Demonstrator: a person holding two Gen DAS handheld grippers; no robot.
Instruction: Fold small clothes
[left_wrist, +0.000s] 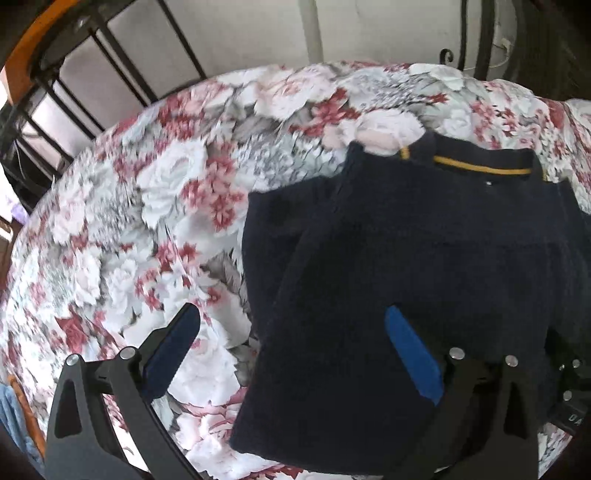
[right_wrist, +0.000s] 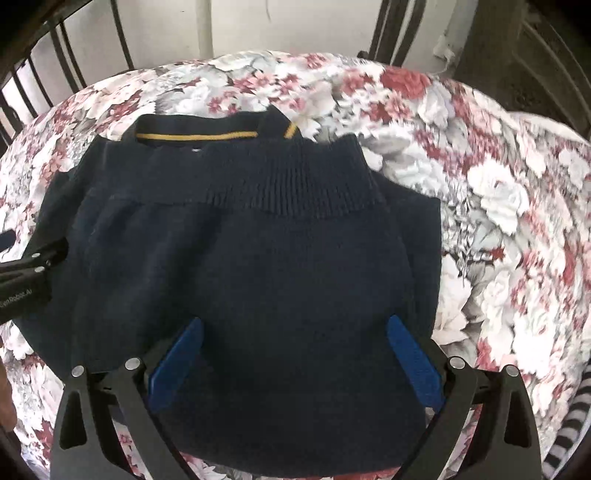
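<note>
Both grippers, left and right, spread wide, holding nothing, over navy sweater; hem prob. folded up toward collar.

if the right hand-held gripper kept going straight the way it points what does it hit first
Most likely the navy sweater: the open right hand-held gripper already frames its knit, with the ribbed hem folded up just ahead. The floral bedspread comes only beyond that. Height above the fabric is unclear.
</note>
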